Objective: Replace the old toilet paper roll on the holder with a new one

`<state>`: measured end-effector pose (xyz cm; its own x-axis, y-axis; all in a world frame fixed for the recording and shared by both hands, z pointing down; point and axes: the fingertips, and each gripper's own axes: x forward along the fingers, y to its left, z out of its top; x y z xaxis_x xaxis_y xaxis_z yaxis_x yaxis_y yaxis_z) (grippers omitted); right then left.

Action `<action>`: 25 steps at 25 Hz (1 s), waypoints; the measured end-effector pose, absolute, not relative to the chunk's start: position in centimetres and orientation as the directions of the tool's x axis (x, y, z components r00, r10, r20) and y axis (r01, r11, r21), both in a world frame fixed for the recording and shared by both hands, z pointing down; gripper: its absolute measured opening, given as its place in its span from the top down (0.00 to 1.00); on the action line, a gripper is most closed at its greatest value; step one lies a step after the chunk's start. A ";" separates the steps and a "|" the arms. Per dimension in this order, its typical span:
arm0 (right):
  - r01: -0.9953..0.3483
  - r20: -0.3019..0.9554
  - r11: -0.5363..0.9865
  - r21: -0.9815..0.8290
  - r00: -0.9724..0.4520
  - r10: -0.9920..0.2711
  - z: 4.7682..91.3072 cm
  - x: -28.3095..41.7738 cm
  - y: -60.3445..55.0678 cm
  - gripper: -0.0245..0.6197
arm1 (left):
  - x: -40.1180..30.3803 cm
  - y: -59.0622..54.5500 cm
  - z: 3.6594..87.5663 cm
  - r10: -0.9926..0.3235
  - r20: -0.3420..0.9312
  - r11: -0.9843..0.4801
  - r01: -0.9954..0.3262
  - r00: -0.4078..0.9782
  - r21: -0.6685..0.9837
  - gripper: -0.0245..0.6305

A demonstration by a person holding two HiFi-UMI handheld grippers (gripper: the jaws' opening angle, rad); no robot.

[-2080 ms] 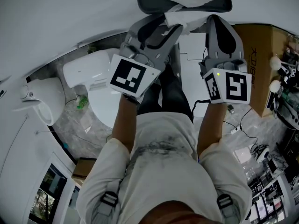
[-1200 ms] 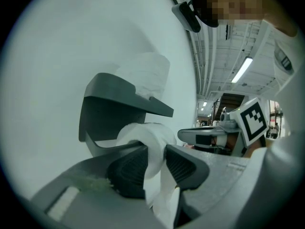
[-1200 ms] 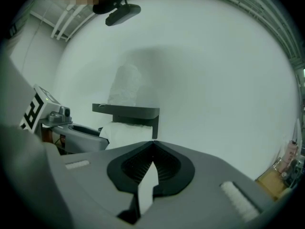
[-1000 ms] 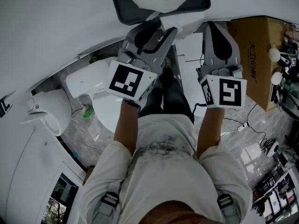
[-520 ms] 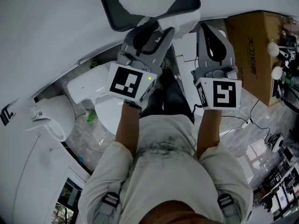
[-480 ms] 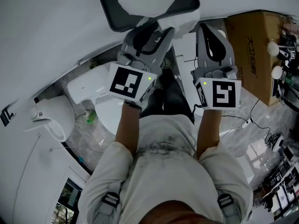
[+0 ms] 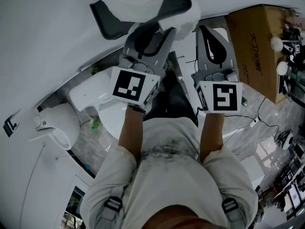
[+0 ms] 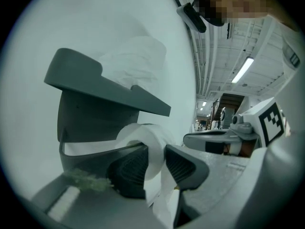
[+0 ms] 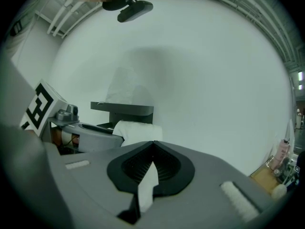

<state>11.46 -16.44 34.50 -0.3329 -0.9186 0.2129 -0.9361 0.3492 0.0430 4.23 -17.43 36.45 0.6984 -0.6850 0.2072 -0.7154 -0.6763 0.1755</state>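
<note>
My left gripper is clamped on the toilet paper roll, one pad on each side of it, low in the centre of the left gripper view. My right gripper is fully closed, pinching a loose paper tail that hangs down between its pads in the lower middle of the right gripper view. I cannot tell whether that tail is attached to the roll.

The roll sits in the dark grey holder on the wall, tucked under the holder's flat shelf. In the head view the holder is at the top centre, just ahead of both grippers. A crumpled white bundle rests on the shelf; I cannot tell if it is the new roll.

The risks, as I judge them:
- If the tail is part of the roll, moving my two hands apart could tear it or unspool paper.
- The roll is soft, so squeezing harder may crush it, while easing off may let it slip.
- Pulling at an angle could snag the roll on the holder or bump the shelf and tip the bundle off.
- The toilet is at the lower left below the holder, so anything dropped could land in or beside it.
</note>
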 end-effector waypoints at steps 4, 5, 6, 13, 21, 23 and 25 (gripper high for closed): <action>-0.938 0.216 0.344 0.046 -0.326 -0.920 34.6 11.8 -16.5 0.96 | 4.7 -17.6 36.5 -0.686 0.206 -0.675 -0.716 0.698 0.180 0.77; -0.938 0.218 0.343 0.046 -0.326 -0.920 34.6 11.9 -16.5 0.96 | 4.9 -17.7 36.5 -0.686 0.206 -0.674 -0.716 0.698 0.180 0.77; -0.939 0.221 0.342 0.045 -0.324 -0.920 34.6 12.0 -16.5 0.96 | 5.0 -17.7 36.5 -0.687 0.206 -0.673 -0.717 0.697 0.181 0.77; -0.944 0.220 0.328 0.044 -0.311 -0.925 34.7 12.6 -16.4 0.96 | 5.7 -17.9 36.5 -0.685 0.207 -0.673 -0.716 0.699 0.186 0.77; -0.944 0.235 0.326 0.042 -0.308 -0.922 34.8 13.0 -16.5 0.96 | 6.6 -18.1 36.5 -0.686 0.207 -0.671 -0.716 0.698 0.192 0.77; -0.945 0.238 0.323 0.043 -0.305 -0.922 34.8 13.1 -16.4 0.96 | 6.8 -18.2 36.4 -0.685 0.205 -0.671 -0.715 0.699 0.195 0.77; -0.947 0.243 0.320 0.042 -0.301 -0.922 34.9 13.2 -16.3 0.96 | 7.0 -18.2 36.4 -0.683 0.206 -0.673 -0.713 0.701 0.196 0.77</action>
